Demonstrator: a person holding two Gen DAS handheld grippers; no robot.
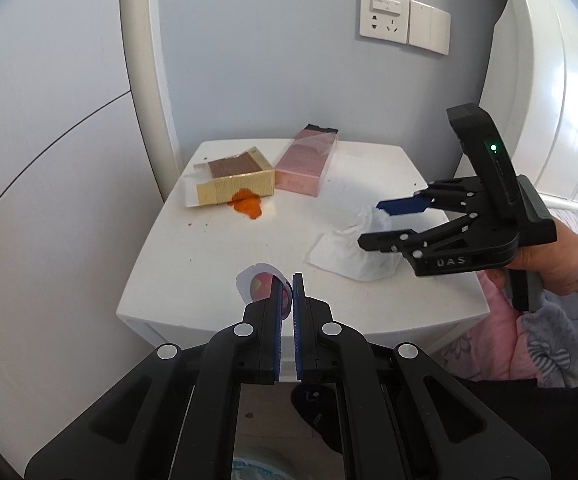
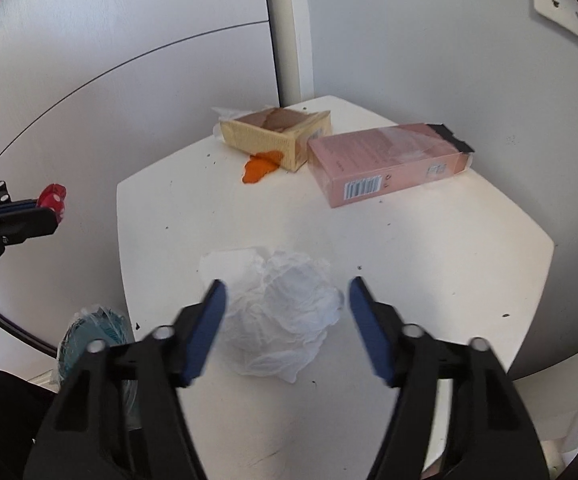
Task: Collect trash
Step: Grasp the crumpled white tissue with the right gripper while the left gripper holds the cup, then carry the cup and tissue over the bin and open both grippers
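A: Lettering reading "UAS" or "DAS" is moulded into the side of the right gripper [image 1: 377, 222]; which of the two cannot be told. A barcode label is seen on the pink carton [image 2: 385, 162], its small print too fine to be read.

B: And the trash itself?

A: A crumpled white tissue [image 2: 285, 312] is pictured on the white bedside table [image 2: 429, 260], near its front edge. It lies between the blue pads [image 2: 205, 332] of the right gripper, whose jaws are spread apart and are not pressed on it.

B: The other hand?

A: The left gripper [image 1: 288, 292] is shown clamped on a small wrapper [image 1: 259, 284], white outside with a red-and-pink print, held at the table's front edge. From the right wrist view the wrapper looks red with white spots.

B: What else is recorded?

A: An opened gold box [image 1: 233, 180] with a brown ribbed insert is seen at the back of the table, touching the pink carton. An orange scrap [image 1: 247, 206] lies against the box's front. Dark crumbs are scattered over the tabletop. A bag-lined bin [image 2: 93, 332] stands below the table's left side.
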